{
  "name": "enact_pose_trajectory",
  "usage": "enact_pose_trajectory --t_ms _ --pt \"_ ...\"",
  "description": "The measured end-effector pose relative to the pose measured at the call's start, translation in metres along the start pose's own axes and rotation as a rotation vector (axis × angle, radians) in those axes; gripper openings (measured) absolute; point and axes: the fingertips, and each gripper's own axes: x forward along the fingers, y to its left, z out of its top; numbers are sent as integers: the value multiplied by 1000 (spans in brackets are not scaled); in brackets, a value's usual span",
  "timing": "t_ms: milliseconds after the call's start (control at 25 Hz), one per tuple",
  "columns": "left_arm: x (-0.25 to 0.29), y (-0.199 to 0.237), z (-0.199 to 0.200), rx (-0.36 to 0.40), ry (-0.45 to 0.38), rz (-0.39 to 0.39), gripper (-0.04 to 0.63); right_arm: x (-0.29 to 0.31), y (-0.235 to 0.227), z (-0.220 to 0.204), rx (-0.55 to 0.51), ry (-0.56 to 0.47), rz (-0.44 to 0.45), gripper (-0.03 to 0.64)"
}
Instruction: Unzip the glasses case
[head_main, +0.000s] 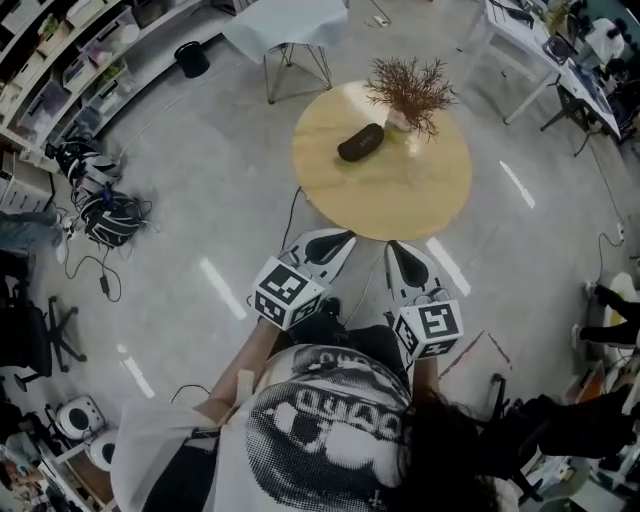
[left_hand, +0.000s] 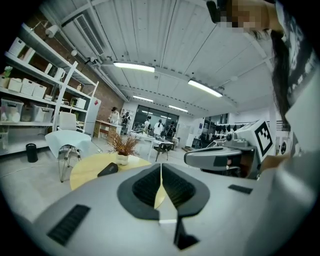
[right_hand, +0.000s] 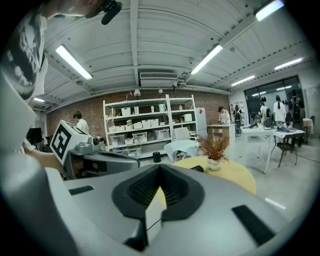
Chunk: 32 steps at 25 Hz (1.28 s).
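Note:
A black zipped glasses case lies on the round yellow table, left of a small potted dry plant. The case also shows as a dark oblong in the left gripper view and just peeks over the jaws in the right gripper view. My left gripper and right gripper hang side by side short of the table's near edge, both shut with nothing between the jaws. Neither touches the case.
A white chair stands beyond the table. Shelving with boxes and a tangle of cables are on the left. White desks stand at the back right. A black bin sits on the floor.

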Motion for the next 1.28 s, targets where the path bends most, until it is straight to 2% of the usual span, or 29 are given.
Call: enact_pose_trajectory --t_ms 200,360,600,760,960,1280 --pt "13 9 -11 -36 16 33 15 12 -17 -7 6 33 21 0" --pt "18 23 -19 -58 30 92 17 31 -28 -14 11 59 83 0" --pt "24 57 -17 -114 20 248 15 71 -40 -6 -21 82 235 0" --pt "48 72 -11 -142 5 360 15 95 -71 -1 -57 102 330 0" --pt "79 79 0 -177 -35 486 17 117 -106 14 -107 109 448 0" --pt "102 77 -1 -216 -37 661 15 136 -140 4 -135 152 603 0"
